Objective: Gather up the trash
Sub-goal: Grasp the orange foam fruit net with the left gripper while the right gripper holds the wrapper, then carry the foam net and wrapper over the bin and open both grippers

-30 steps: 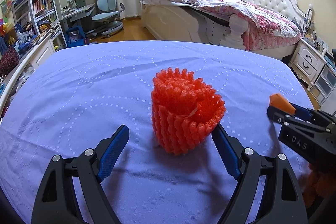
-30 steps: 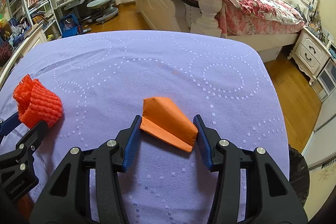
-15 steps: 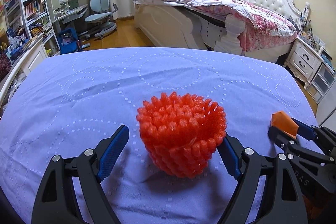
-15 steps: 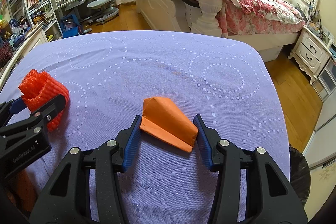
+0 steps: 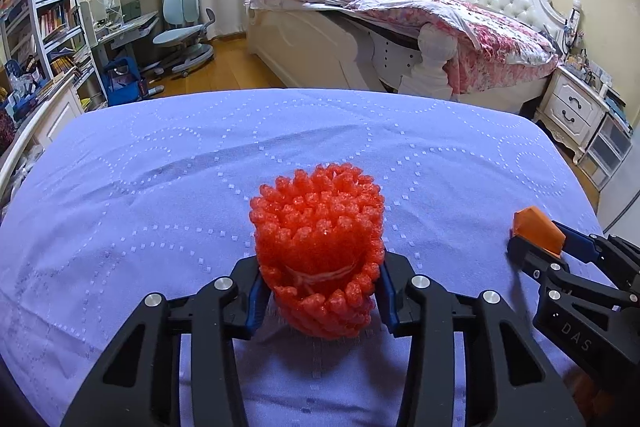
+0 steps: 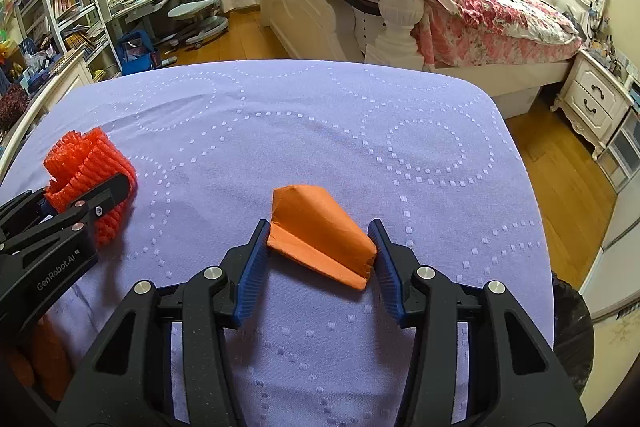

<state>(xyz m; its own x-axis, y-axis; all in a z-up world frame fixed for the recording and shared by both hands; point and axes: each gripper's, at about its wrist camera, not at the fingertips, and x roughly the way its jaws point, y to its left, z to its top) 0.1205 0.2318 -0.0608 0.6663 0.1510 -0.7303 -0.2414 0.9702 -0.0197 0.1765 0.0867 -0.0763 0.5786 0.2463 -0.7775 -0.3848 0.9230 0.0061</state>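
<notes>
A red foam fruit net [image 5: 320,247] stands upright on the lilac tablecloth [image 5: 160,187]. It sits between the blue pads of my left gripper [image 5: 320,289], whose jaws are closing and squeeze its lower part narrow. The right wrist view shows the same net [image 6: 86,167] at the far left, held in the left gripper [image 6: 100,195]. My right gripper [image 6: 318,259] is shut on a folded orange paper wedge [image 6: 320,231] that rests on the cloth. From the left wrist view, the wedge [image 5: 538,227] and right gripper [image 5: 532,247] appear at the right edge.
The table's far edge is rounded, with wooden floor beyond it. Behind stand a white bed [image 5: 400,19] with a floral quilt, a nightstand [image 5: 576,107], a desk chair [image 5: 180,19] and bookshelves [image 5: 52,19]. A dark bin [image 6: 572,339] sits beside the table's right edge.
The left gripper's jaws have come together around the foam net, pressing it from a wide cup into a narrower roll. The right gripper and its orange wedge have not moved.
</notes>
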